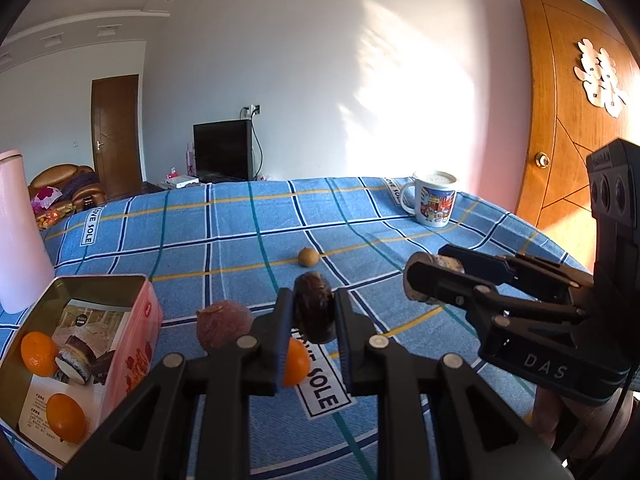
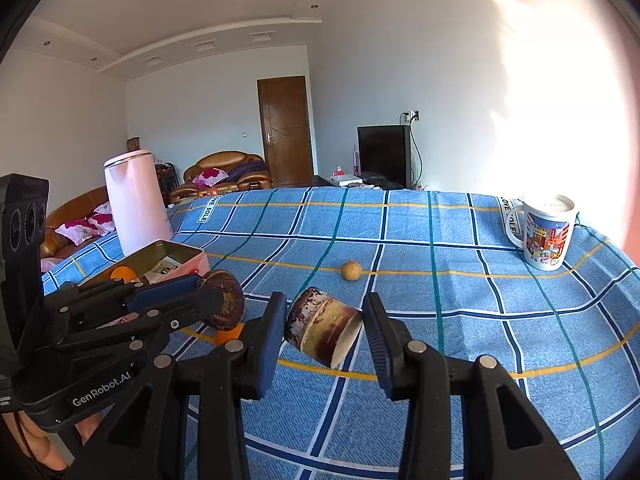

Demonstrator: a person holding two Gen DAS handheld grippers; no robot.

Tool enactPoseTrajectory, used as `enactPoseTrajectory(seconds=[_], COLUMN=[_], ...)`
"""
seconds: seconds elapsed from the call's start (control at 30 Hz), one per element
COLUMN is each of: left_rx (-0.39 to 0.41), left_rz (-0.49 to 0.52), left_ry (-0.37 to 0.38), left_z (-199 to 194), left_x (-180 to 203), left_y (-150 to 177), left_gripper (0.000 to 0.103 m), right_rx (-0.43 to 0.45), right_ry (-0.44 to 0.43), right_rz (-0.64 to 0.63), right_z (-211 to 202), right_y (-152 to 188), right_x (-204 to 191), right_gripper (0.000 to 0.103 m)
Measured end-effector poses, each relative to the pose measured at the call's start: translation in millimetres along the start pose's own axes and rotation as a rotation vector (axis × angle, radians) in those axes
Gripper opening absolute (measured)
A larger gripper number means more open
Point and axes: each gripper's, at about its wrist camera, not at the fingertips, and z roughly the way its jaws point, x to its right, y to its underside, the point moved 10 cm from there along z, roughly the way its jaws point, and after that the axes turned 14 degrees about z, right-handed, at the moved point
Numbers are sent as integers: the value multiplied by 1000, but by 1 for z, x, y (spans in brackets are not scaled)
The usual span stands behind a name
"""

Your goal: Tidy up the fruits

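My left gripper (image 1: 312,316) pinched a dark round fruit (image 1: 314,308) and my right gripper (image 2: 324,332) clamped a cut brown piece (image 2: 322,330), both held above the cloth; the tin (image 1: 100,280) lay to my left, nearer the left gripper

a dark brown, rough-skinned water chestnut (image 1: 313,307) is sitting upright, pinched on both sides, raised above the blue checked cloth. a cut brown-and-cream stalk piece (image 2: 323,330) is lying tilted, its pale cut end facing the 5 o'clock side. a small tan longan (image 1: 308,257) is resting alone on the cloth, at 12 o'clock from the chestnut. a dull purple passion fruit (image 1: 222,327) is sitting at its 9 o'clock, an orange (image 1: 296,361) peeking out below. two more oranges (image 1: 39,353) are lying inside the open pink tin (image 1: 138,322), at 8 o'clock.
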Motion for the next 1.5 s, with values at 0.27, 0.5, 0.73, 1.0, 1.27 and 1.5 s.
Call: enactPoseTrajectory(seconds=[0.27, 0.5, 0.73, 1.0, 1.27, 1.5], left_rx=[37, 53, 33, 22, -64, -153], left_rz=[8, 6, -29, -85, -174, -256], left_ry=[-34, -39, -39, -124, -290, -364], left_z=[-9, -13, -14, -38, -67, -73], left_x=[-1, -3, -16, -71, -158, -204], left_y=[-3, -4, 2, 11, 51, 95], left_gripper=[22, 22, 22, 22, 22, 22], right_rx=[42, 44, -46, -116, -198, -282], right_ry=[4, 7, -35, -133, -291, -342], right_rz=[-30, -40, -24, -63, -140, -225], right_z=[-8, -9, 8, 27, 49, 76], right_y=[-2, -2, 6, -4, 6, 43], right_x=[-5, -7, -18, -74, -171, -226], right_gripper=[42, 42, 42, 42, 42, 42])
